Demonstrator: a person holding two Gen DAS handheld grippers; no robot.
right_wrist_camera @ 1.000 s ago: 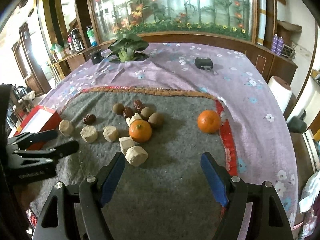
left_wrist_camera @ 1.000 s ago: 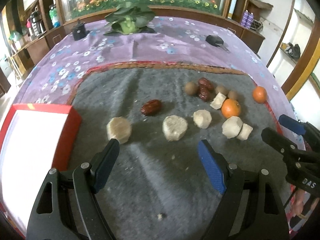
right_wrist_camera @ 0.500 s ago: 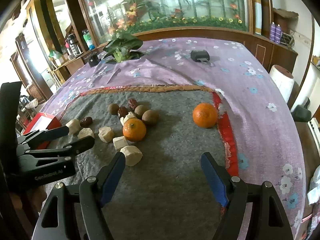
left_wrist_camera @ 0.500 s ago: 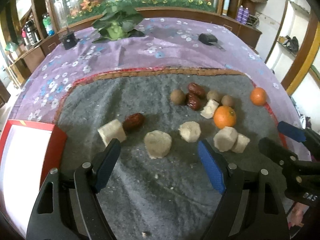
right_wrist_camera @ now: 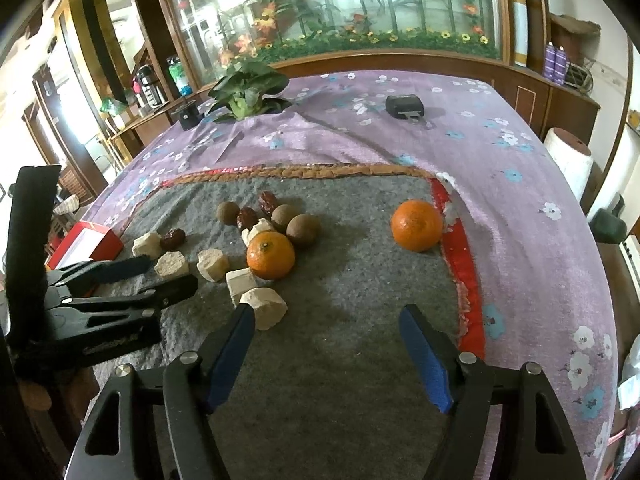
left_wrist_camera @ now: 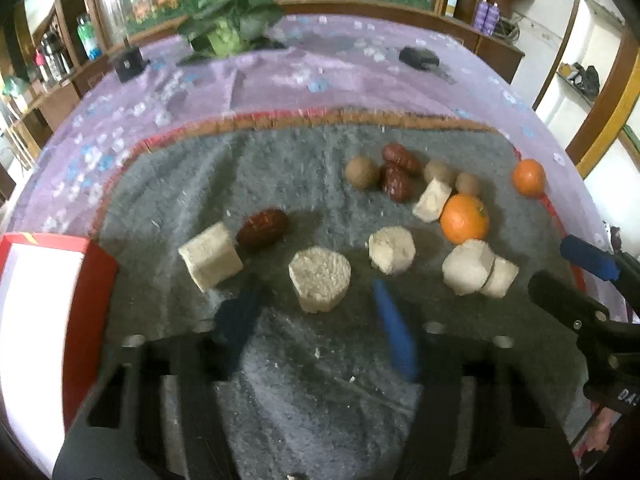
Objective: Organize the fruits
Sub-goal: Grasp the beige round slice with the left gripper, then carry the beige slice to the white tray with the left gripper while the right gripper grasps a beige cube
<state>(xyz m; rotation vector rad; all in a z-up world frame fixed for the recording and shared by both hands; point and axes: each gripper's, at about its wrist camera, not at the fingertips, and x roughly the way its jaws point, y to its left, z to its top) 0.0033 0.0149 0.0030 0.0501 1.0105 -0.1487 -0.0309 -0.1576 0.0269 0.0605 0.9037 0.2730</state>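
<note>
Both the left gripper (left_wrist_camera: 316, 320) and right gripper (right_wrist_camera: 328, 344) gape wide; the chunk (left_wrist_camera: 319, 279) at twelve o'clock looks light, crumbly, best pinched gently across its sides.

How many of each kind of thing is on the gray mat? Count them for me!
Oranges: 2
Red dates: 3
Round brown fruits: 3
Pale chunks: 6
Total: 14
</note>
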